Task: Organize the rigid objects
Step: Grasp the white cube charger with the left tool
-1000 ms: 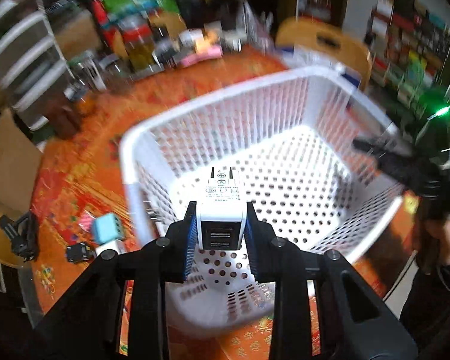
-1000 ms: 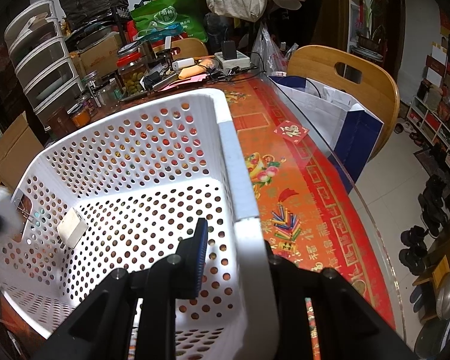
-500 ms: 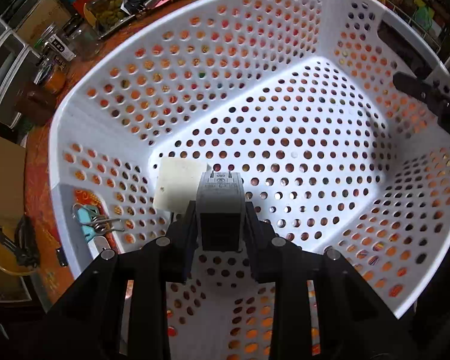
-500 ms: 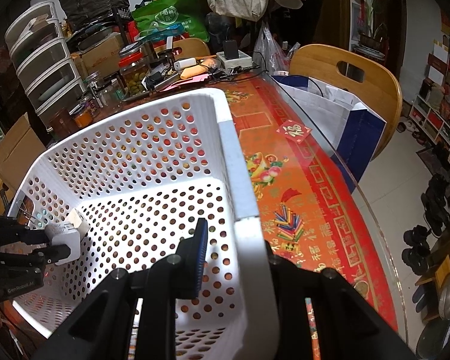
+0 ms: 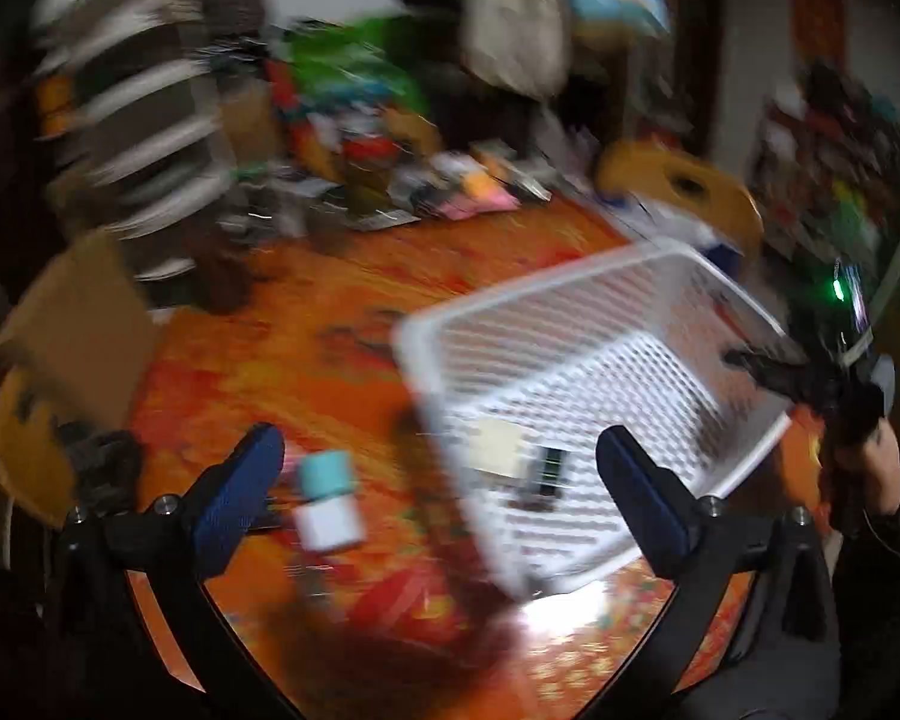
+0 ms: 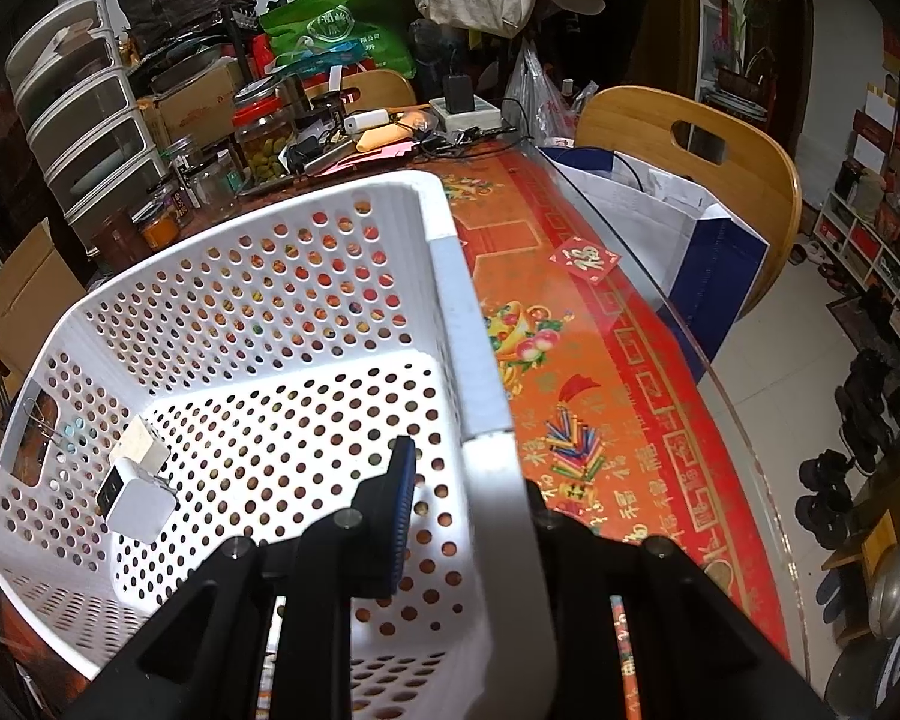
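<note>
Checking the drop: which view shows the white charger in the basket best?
The right wrist view: the white charger lies sharp on the basket floor beside a cream block. The left wrist view shows it only as a motion-blurred shape.

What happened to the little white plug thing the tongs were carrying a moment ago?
The left tongs let it go: their jaws have just been opening and nothing is between them now. The white charger lies on the floor of the white basket, beside the cream charger that was already there. The left tongs pulled back out of the basket. The right tongs stayed clamped on the basket's rim.
</note>
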The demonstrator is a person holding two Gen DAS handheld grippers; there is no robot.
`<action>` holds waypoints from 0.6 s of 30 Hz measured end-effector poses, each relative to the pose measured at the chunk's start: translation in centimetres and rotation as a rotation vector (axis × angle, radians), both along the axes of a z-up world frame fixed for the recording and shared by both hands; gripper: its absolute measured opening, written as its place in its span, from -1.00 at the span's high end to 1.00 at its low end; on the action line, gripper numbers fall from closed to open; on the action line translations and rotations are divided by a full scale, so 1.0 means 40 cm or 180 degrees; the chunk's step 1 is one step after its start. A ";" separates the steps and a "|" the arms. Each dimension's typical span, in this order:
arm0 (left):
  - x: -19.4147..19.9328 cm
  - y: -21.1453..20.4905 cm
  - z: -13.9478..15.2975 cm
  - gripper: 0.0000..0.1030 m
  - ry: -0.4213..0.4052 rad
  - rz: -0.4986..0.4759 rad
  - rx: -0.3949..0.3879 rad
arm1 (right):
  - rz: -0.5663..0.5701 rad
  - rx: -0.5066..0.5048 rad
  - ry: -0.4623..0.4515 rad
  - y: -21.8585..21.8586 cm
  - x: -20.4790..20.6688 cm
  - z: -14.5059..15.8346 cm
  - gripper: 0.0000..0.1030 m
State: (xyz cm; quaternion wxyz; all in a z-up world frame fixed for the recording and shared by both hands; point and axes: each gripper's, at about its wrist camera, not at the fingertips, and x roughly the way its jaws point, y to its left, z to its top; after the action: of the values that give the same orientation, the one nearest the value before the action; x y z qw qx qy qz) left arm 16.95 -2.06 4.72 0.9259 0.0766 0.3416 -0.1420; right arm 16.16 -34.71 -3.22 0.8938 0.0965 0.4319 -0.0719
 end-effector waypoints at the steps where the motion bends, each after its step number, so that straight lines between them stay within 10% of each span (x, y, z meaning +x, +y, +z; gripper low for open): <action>1: 0.000 0.044 -0.003 -1.00 -0.0020 0.0046 -0.0084 | 0.0005 0.0001 -0.0007 0.000 -0.002 0.001 0.61; 7: 0.114 0.231 -0.217 -0.98 0.0629 0.0548 -0.0341 | 0.0019 -0.0003 -0.0008 0.001 0.001 0.001 0.61; 18: 0.236 0.157 -0.414 -0.41 0.1083 0.0757 -0.0136 | 0.0005 0.0023 0.0018 -0.001 0.001 -0.001 0.61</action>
State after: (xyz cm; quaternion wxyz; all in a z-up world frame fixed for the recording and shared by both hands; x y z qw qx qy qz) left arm 26.39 4.23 -11.85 0.8665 -0.0091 0.4965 -0.0498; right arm 16.18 -34.77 -3.27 0.8923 0.0992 0.4348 -0.0700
